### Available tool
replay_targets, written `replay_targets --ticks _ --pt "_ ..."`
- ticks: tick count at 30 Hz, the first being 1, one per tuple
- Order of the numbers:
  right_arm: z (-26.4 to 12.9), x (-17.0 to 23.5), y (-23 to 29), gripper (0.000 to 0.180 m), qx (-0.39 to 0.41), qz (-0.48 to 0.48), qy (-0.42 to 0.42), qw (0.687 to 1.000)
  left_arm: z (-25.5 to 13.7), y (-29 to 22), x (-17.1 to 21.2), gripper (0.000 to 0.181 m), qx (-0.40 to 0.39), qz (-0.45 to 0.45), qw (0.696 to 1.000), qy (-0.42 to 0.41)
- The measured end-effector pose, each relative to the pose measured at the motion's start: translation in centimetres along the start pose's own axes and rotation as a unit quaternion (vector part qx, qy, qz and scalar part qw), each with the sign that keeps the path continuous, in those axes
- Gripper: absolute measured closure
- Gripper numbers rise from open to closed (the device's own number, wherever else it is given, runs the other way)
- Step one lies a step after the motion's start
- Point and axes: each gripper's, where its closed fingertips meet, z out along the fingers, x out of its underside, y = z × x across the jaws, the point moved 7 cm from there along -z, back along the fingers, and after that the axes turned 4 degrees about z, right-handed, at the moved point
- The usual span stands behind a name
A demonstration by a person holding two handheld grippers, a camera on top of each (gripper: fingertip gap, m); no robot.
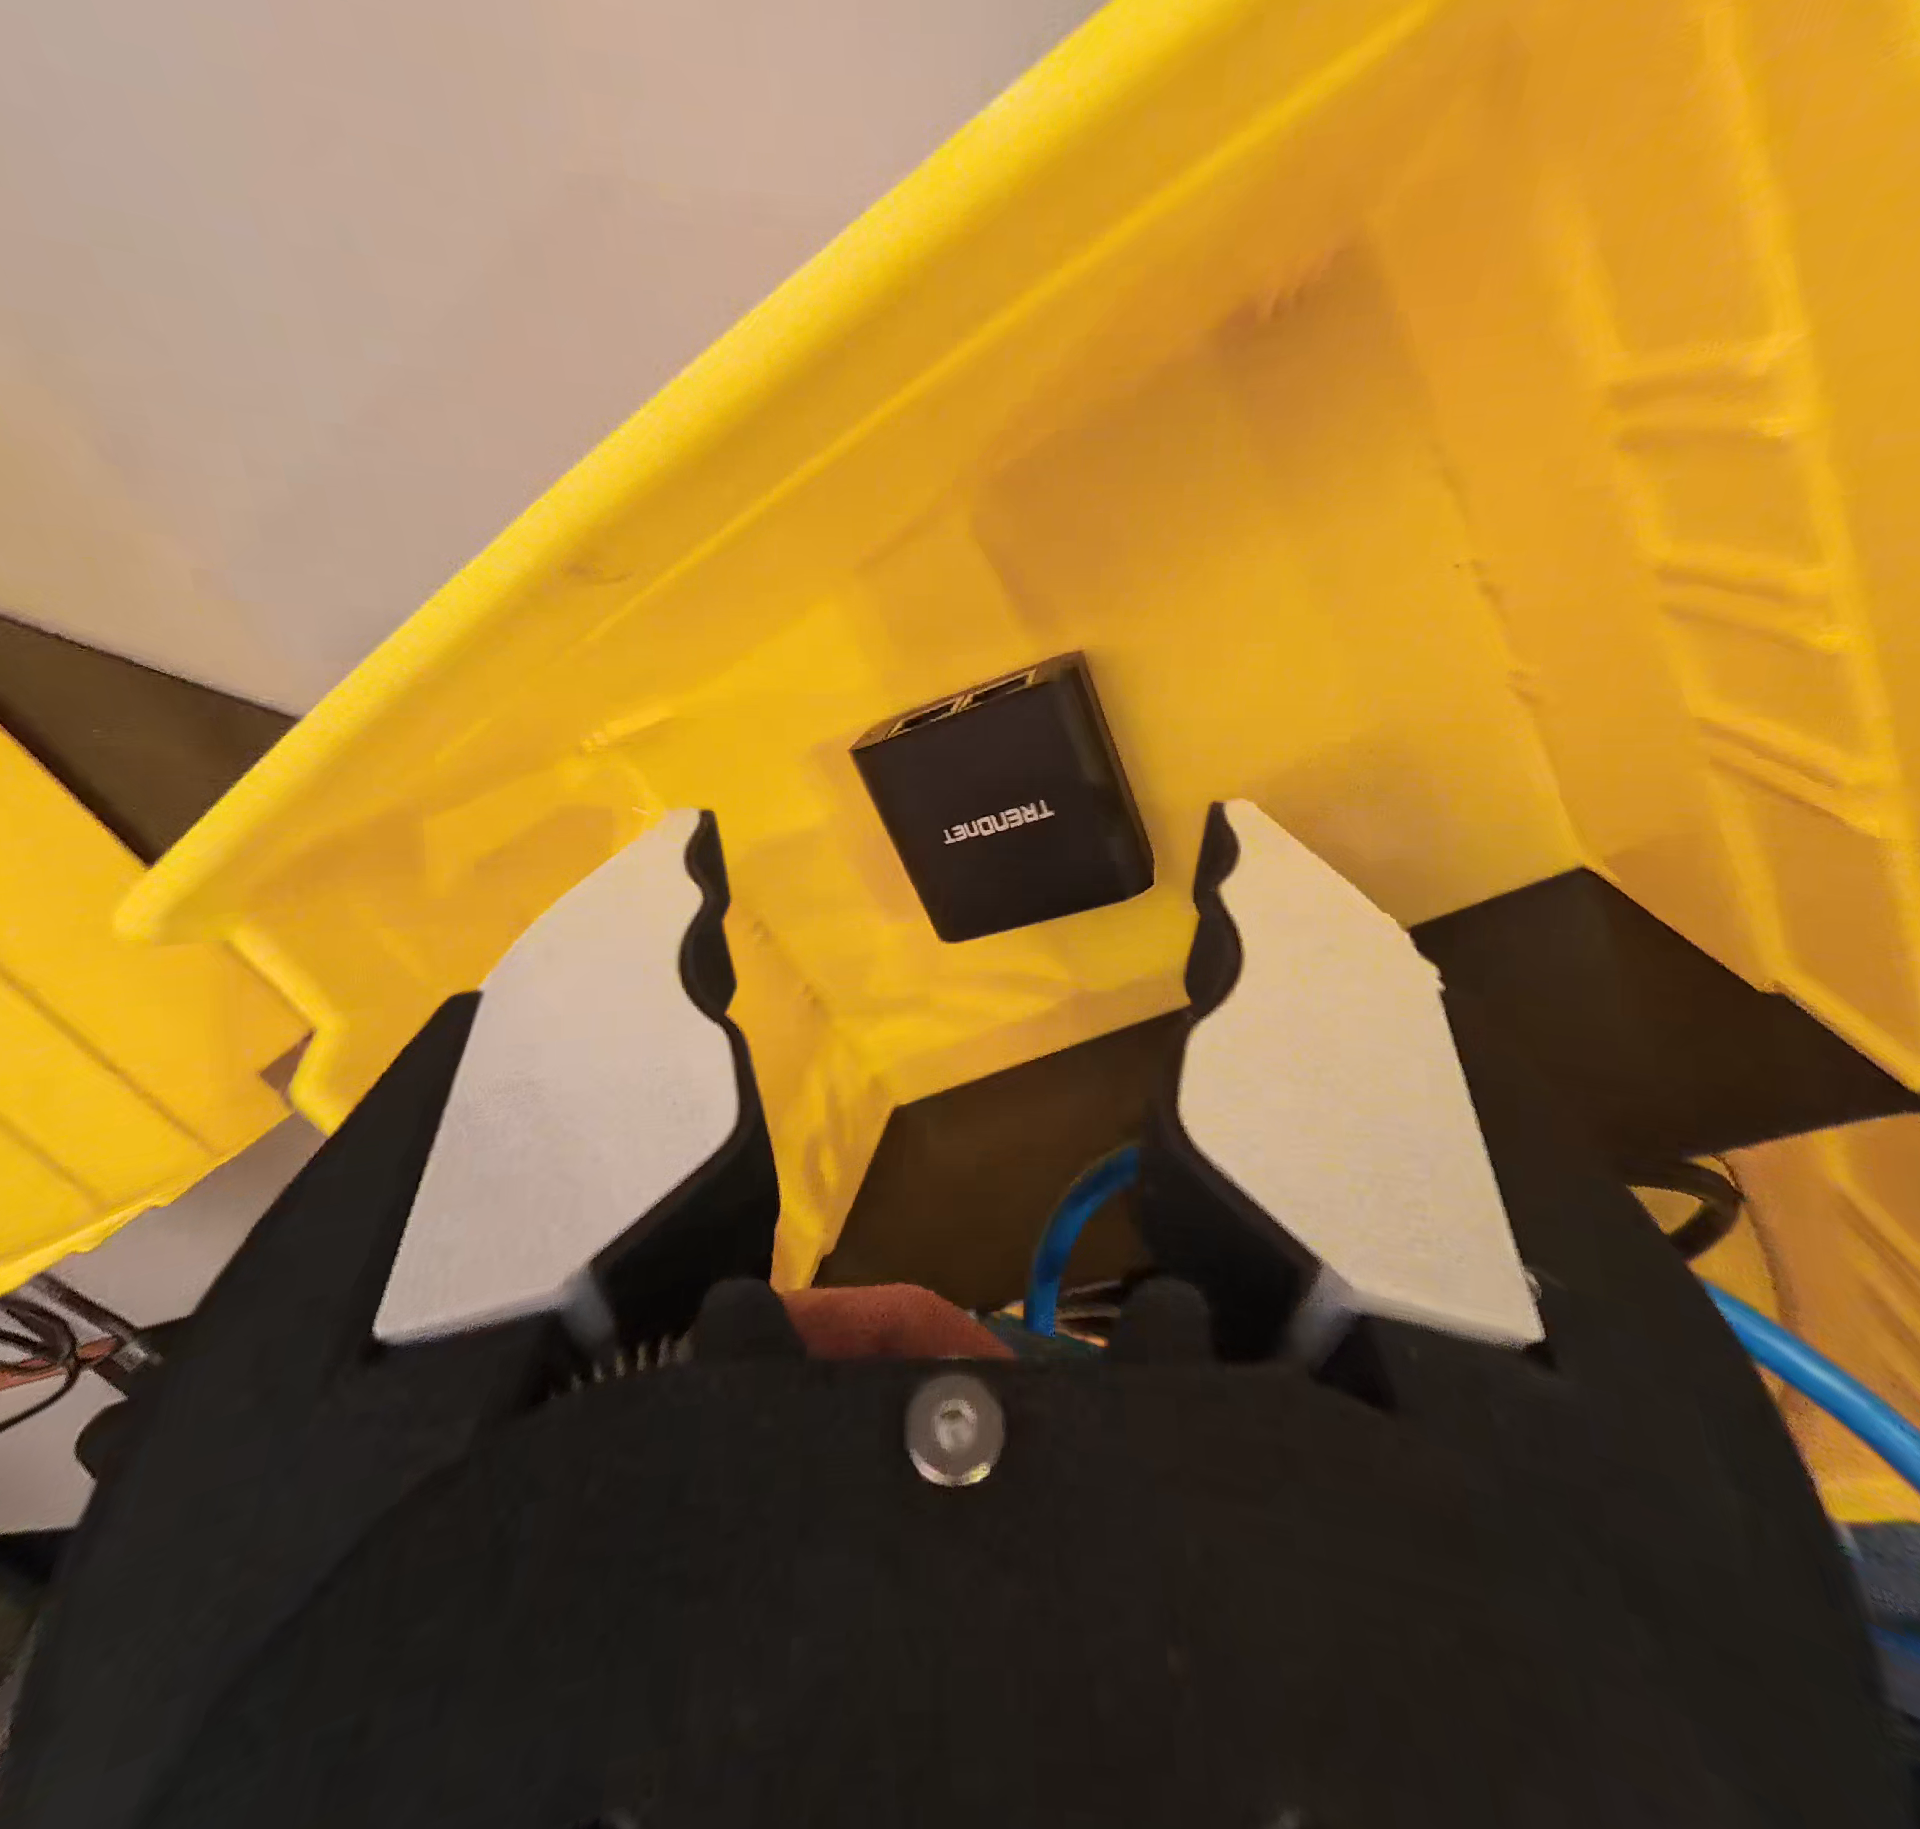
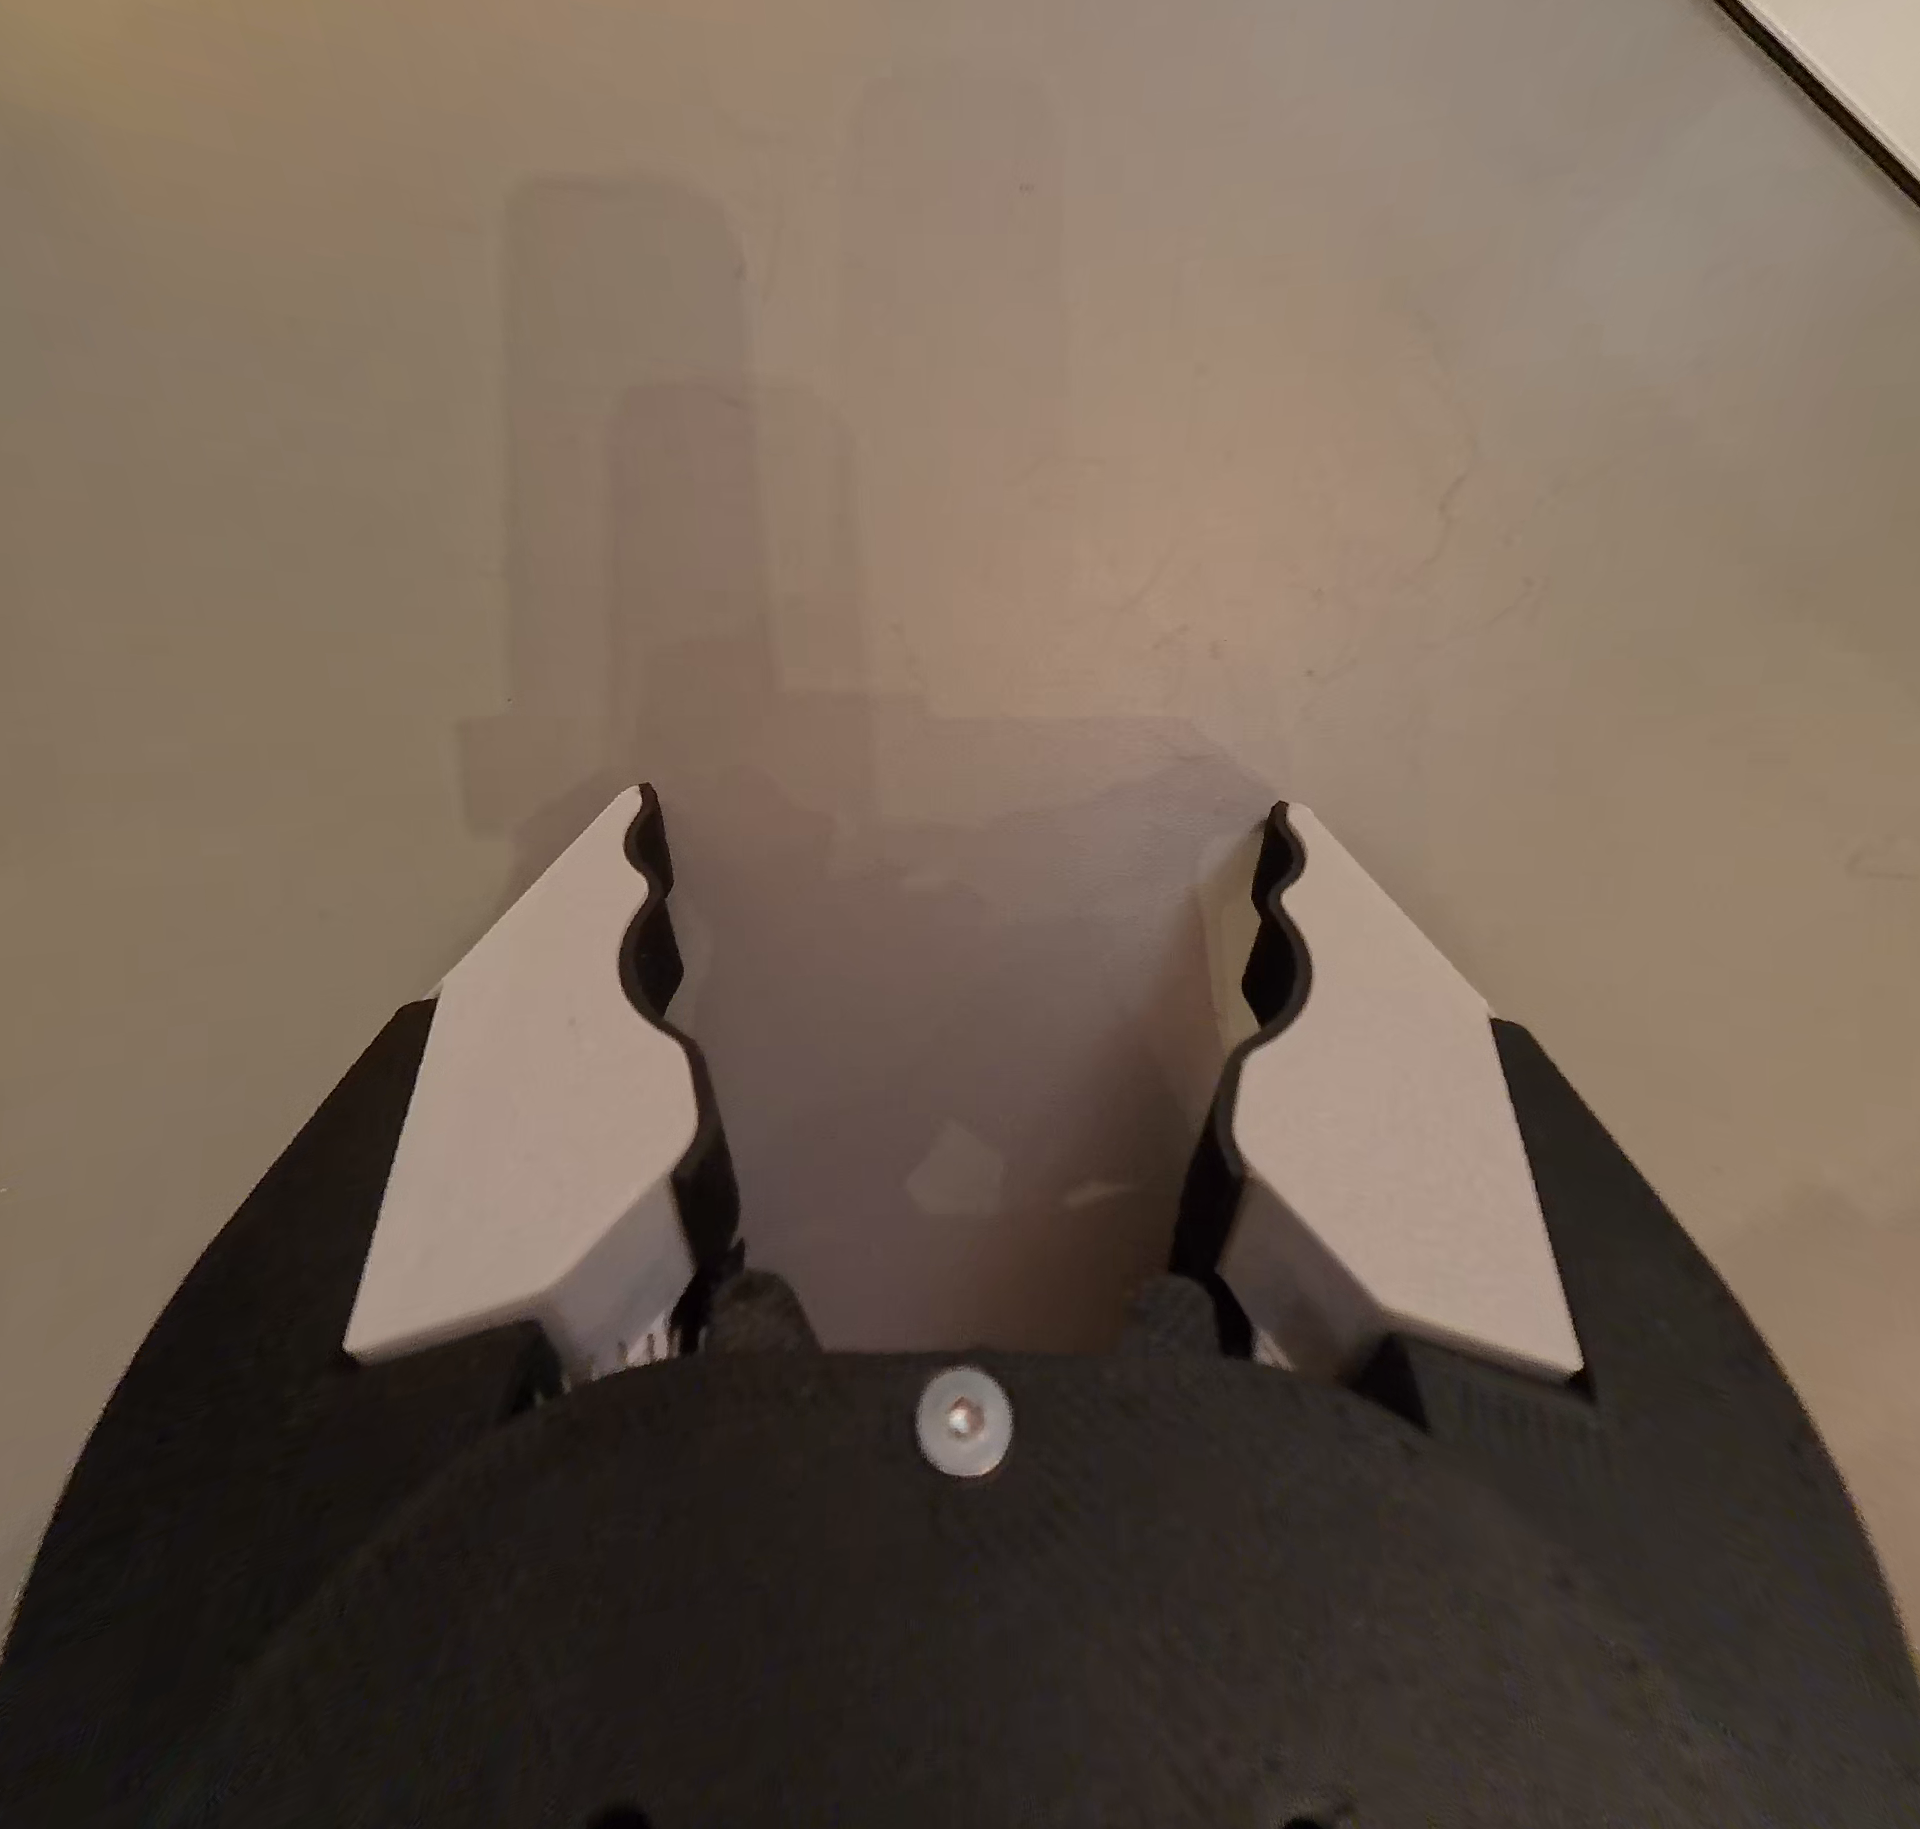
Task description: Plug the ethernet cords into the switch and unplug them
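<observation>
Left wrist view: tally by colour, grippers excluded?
Black: 1, the switch
Blue: 1, the cord, partly hidden so there may be more
Yellow: 2, the big bin and a second piece at the left edge
Total: 4

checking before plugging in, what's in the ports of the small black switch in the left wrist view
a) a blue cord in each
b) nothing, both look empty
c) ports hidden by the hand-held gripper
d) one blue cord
b: the black switch on the yellow plastic structure shows two empty ports; the blue ethernet cord lies below, unplugged.
</observation>
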Motion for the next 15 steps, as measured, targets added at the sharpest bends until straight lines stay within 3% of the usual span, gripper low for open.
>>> replay_targets --ticks 5,10,12,15 --pt "0.0 0.0 0.0 0.070 0.000 0.000 0.000 1.000 1.9 0.3 0.0 0.091 0.017 0.001 0.998 0.058" --pt "0.0 0.0 0.0 0.070 0.000 -0.001 0.000 1.000 3.2 0.2 0.3 0.104 0.014 0.000 0.996 0.084" --pt "0.0 0.0 0.0 0.070 0.000 0.000 0.000 1.000 3.3 0.1 0.3 0.121 0.020 -0.003 0.997 0.077" --pt "0.0 0.0 0.0 0.070 0.000 0.000 0.000 1.000 3.3 0.0 0.4 0.124 0.015 0.000 0.997 0.075"
